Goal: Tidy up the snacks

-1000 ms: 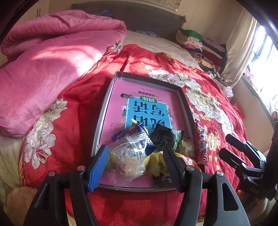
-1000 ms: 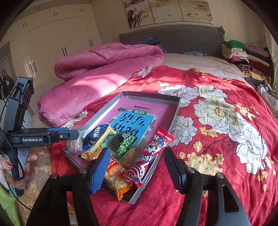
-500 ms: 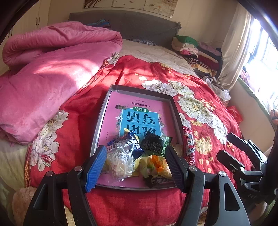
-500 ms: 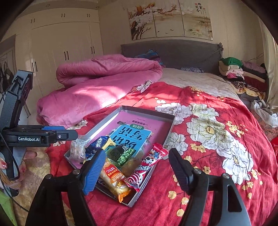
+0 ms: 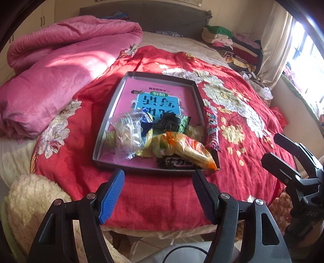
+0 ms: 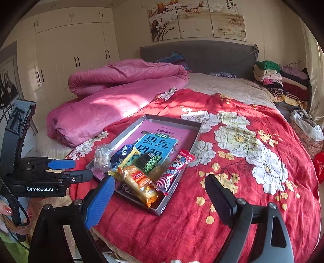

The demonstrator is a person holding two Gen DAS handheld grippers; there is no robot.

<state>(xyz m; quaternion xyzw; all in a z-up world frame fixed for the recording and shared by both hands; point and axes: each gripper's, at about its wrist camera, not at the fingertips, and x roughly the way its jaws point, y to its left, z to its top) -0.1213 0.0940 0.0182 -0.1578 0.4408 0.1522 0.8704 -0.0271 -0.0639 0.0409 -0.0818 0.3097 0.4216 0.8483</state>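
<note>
Nearest to the cameras, both grippers hang off the foot of the bed, short of the grey tray [image 5: 97, 149] that lies on the red floral bedspread [image 5: 232, 121]. The left gripper [image 5: 158, 194] stands with its jaws spread and nothing between them; a second ago its pads flanked the clear cellophane packet [image 5: 126, 129], which now lies free at the tray's near left corner. The right gripper [image 6: 160, 200] has its jaws opening wide, empty, aimed at the tray's near right corner. Both views show the tray smaller and farther off than before, so both hands have drawn back from it.

Inside the tray, against its near rim, lies the heap of snacks: an orange-yellow packet [image 5: 192, 149] overhanging the near right corner, a black packet [image 5: 176, 164] under it, a blue one [image 5: 146, 119] and a dark green one [image 5: 172, 123] beyond. A red-and-white striped stick packet [image 5: 211, 129] leans across the tray's right wall, half on the bedspread. Beyond the heap, the tray's pink printed floor [image 5: 129, 89] is bare.

Left of the tray a rolled pink quilt [image 5: 60, 70] fills the bed. Nothing blocks either gripper's way to the tray. Beyond the tray to the right, folded clothes [image 5: 228, 42] are stacked by the grey headboard [image 5: 162, 18]. At the right view's left edge, a hand [image 6: 6, 210] holds the left gripper's handle.
</note>
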